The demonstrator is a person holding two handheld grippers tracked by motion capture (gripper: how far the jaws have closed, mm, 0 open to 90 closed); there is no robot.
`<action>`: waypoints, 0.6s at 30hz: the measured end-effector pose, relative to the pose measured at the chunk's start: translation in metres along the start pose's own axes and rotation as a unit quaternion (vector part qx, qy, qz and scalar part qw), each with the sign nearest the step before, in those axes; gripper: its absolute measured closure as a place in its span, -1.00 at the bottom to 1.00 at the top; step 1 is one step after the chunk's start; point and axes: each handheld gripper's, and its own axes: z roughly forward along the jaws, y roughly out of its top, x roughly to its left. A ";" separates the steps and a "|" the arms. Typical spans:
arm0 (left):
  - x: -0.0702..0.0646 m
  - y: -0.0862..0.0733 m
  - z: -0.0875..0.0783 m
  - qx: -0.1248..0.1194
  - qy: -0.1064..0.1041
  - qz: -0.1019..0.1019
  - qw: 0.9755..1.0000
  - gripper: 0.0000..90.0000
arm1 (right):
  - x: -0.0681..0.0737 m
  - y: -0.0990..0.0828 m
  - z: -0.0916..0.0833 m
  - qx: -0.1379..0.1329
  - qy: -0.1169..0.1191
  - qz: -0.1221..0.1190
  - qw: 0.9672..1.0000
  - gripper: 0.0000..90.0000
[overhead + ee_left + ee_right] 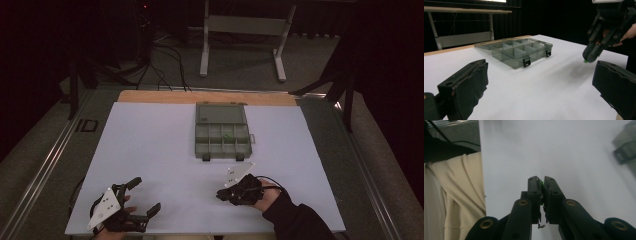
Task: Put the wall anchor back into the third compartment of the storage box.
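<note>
My right gripper point(220, 194) hangs just above the white sheet point(150, 150), in front of the box, shut on a small green piece point(540, 184) that peeks out between its pads. The left gripper view catches that green piece point(586, 61) at the tip of the right gripper point(590, 55). A grey clear organizer box point(222, 135) lies open at the middle of the table, lid flat behind it; one compartment holds a green item point(228, 135). My left gripper point(146, 194) rests at the near left corner, open with nothing between its jaws point(541, 85).
A wooden strip point(150, 96) borders the sheet's far edge. Metal rails point(45, 165) run along both table sides. Beyond stand a grey desk frame point(240, 25) and floor cables point(170, 60). A cream garment point(454, 195) lies at the near edge.
</note>
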 end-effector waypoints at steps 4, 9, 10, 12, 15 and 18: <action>0.000 0.000 0.000 0.000 0.000 0.000 1.000 -0.99 | -0.005 0.005 -0.010 -0.009 -0.012 0.003 1.000 0.87; 0.000 0.000 0.000 0.000 0.000 0.001 1.000 -0.99 | -0.012 0.011 -0.025 -0.023 -0.030 0.007 0.999 0.87; 0.000 0.000 0.000 -0.001 0.000 0.000 1.000 -0.99 | -0.013 0.013 -0.028 -0.027 -0.033 0.009 0.999 0.87; 0.000 0.000 0.000 -0.001 0.000 -0.001 1.000 -0.99 | -0.016 0.015 -0.033 -0.031 -0.041 0.012 0.999 0.87; 0.000 0.000 0.000 0.000 0.000 0.001 1.000 -0.99 | -0.021 0.019 -0.040 -0.037 -0.052 0.016 0.998 0.87; 0.000 0.000 0.000 -0.001 0.000 0.000 1.000 -1.00 | -0.027 0.022 -0.045 -0.043 -0.064 0.022 0.997 0.87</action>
